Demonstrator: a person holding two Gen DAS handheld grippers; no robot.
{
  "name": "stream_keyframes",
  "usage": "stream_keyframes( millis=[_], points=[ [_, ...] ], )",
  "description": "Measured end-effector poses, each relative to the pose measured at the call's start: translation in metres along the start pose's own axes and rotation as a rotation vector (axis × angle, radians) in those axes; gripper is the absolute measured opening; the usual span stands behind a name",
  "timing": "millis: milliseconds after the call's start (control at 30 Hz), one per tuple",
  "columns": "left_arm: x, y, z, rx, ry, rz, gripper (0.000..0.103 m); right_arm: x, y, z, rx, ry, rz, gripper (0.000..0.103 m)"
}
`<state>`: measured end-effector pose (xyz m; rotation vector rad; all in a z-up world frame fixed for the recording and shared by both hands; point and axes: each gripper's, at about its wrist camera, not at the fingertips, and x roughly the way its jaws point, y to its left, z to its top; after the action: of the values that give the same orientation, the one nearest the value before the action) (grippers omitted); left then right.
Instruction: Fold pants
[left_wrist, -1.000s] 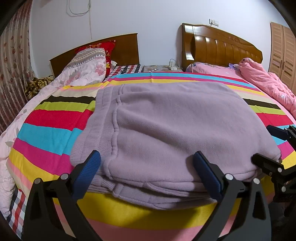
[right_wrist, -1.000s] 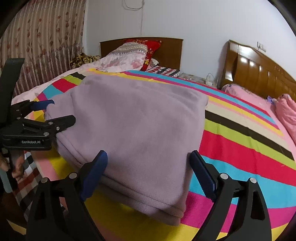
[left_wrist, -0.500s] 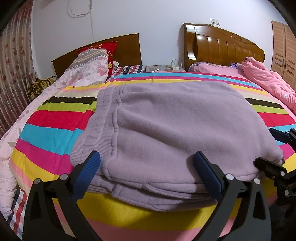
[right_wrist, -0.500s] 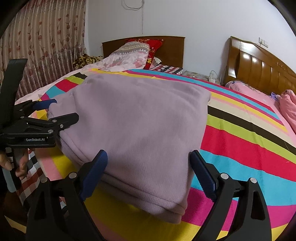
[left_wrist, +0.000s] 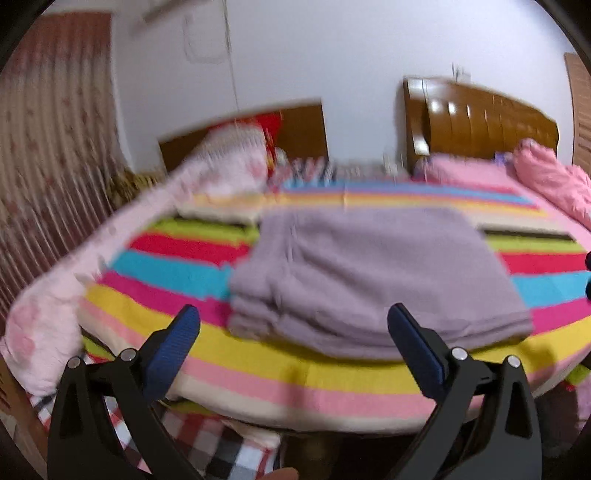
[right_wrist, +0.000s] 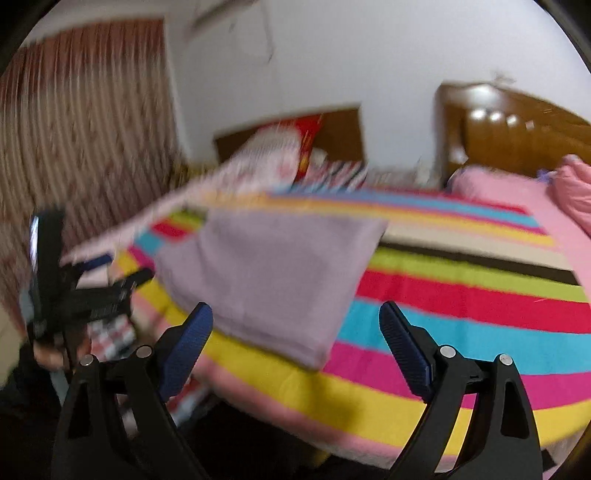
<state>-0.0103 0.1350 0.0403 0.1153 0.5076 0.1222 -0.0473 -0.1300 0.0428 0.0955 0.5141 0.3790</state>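
Note:
The lilac fleece pants (left_wrist: 369, 277) lie folded into a thick rectangle on the striped bedspread (left_wrist: 295, 369), with the layered fold edges facing me. My left gripper (left_wrist: 293, 314) is open and empty, hanging short of the bed's front edge and clear of the cloth. In the right wrist view the pants (right_wrist: 266, 273) sit ahead and to the left. My right gripper (right_wrist: 295, 310) also stands open with nothing between its blue pads. The left gripper (right_wrist: 127, 266) shows there at the left, beside the pants' near corner. Both views are smeared by motion.
A floral pillow (left_wrist: 225, 166) and a red one lie against a dark headboard (left_wrist: 303, 125). A second wooden headboard (left_wrist: 480, 118) and a pink quilt (left_wrist: 546, 181) are at the right. A patterned curtain (right_wrist: 85, 140) hangs at the left. Checked cloth (left_wrist: 221, 443) hangs below the bed edge.
Both grippers have drawn back and risen away from the pants. The pants now look smaller and farther off, and the bed's front edge has come into view. The jaws stayed open.

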Motion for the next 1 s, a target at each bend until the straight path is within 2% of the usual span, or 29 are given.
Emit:
stream_keyframes(
  millis=[100,200,233,467,633,1000],
  points=[
    [-0.029,-0.009,0.014,-0.049,-0.097,-0.011,0.102,-0.027,-0.004,0.007,0.064,-0.122,-0.024,0.089],
    [-0.046,-0.024,0.016,-0.095,-0.142,-0.005,0.102,-0.038,-0.003,0.007,0.080,-0.192,-0.049,0.090],
    [-0.049,-0.032,0.015,-0.101,-0.152,-0.001,0.102,-0.039,-0.001,0.005,0.080,-0.198,-0.054,0.095],
    [-0.046,-0.066,0.000,-0.047,-0.108,-0.023,0.102,-0.025,0.005,-0.015,0.043,-0.139,-0.102,0.096],
    [-0.046,-0.063,-0.005,-0.062,-0.101,-0.017,0.102,-0.019,-0.004,-0.017,0.078,-0.124,-0.101,0.096],
    [-0.039,-0.059,-0.011,-0.070,-0.084,0.002,0.102,-0.016,0.000,-0.020,0.058,-0.103,-0.095,0.096]
  ],
)
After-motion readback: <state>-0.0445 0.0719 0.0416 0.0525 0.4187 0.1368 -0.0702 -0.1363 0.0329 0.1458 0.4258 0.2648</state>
